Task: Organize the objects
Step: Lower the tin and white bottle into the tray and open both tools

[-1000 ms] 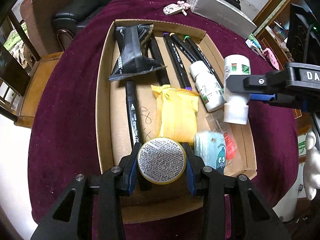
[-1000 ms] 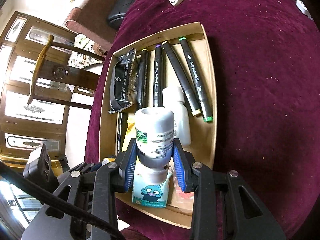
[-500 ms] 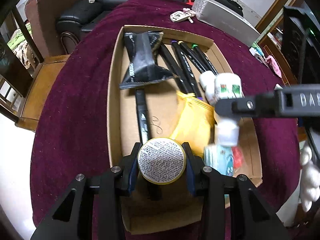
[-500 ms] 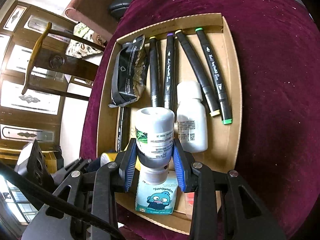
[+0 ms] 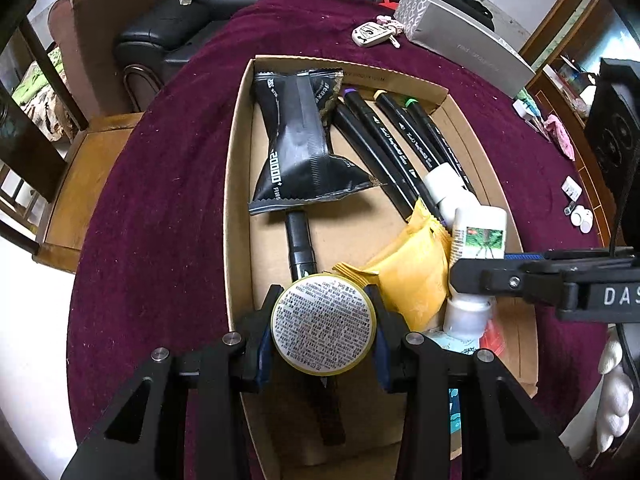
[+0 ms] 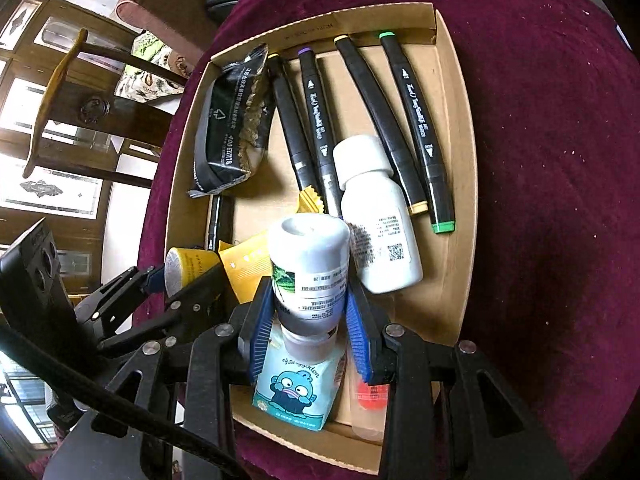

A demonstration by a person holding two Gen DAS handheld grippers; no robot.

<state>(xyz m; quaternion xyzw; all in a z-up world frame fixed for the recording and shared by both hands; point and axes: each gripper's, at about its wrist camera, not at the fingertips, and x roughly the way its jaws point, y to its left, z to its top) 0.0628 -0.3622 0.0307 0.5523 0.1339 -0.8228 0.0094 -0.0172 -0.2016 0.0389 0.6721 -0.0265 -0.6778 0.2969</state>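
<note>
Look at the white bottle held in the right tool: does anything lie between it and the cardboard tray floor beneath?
Yes. The held white bottle in the right tool hangs over a blue cartoon packet on the cardboard tray, with a yellow packet and another white bottle close alongside.

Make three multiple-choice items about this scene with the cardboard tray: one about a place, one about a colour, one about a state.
1. Where does the black foil snack packet lie?
A. On the cloth outside the tray
B. At the far left of the shallow cardboard tray
C. On the grey box

2. What end-cap colour has the black marker pen nearest the tray's right wall?
A. Red
B. White
C. Green

3. What is the state of the left gripper?
A. Closed on the round yellow-rimmed tin
B. Open and empty
C. Closed on a marker

Answers:
1 B: the packet rests inside the tray by its left wall.
2 C: both ends show green.
3 A: the blue pads press on both sides of the tin.
</note>
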